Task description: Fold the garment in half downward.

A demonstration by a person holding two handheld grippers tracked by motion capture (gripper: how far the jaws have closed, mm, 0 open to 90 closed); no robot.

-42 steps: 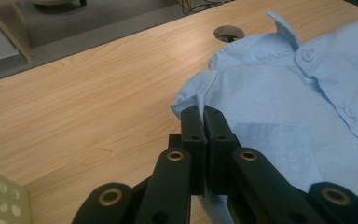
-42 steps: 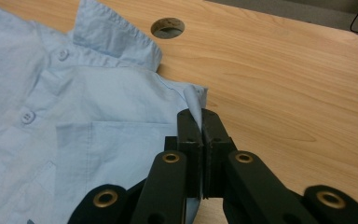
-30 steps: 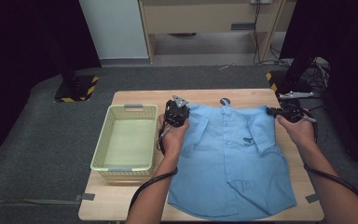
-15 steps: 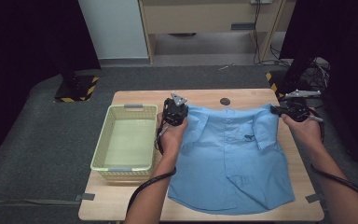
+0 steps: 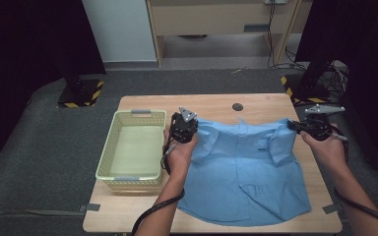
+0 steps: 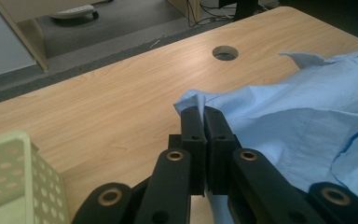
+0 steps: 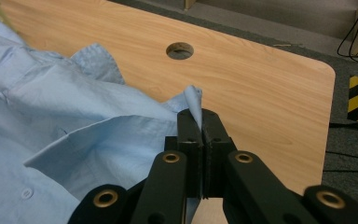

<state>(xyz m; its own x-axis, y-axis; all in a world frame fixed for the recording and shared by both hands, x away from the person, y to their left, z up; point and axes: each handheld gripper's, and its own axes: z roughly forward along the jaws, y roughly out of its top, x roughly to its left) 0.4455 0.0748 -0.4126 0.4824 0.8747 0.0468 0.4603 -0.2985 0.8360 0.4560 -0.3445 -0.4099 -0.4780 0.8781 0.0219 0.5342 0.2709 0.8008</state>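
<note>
We have the blue shirt (image 5: 246, 172) lying front up on the table (image 5: 211, 104), just right of the yellow basket (image 5: 132, 147). Our left tongs (image 6: 200, 116) are clenched on a pinch of cloth at the shirt's left shoulder corner, and our right tongs (image 7: 196, 116) are clenched on the matching corner at the right shoulder. In the high view the left tongs (image 5: 183, 129) sit beside the basket's far right corner, and the right tongs (image 5: 295, 126) sit at the table's right edge.

The step in hand looks like pulling the shoulders to spread or square the shirt. To do it well, we keep both grips tight, move the two hands evenly so the collar stays centred, and hold the cloth low so the hem drags flat rather than bunching. We also steer the left hand away from the basket.

How much cloth sits between the pads is hard to judge; a thin fold pokes out above each pair. The right sleeve is doubled over itself, so what lies beneath is hidden.
</note>
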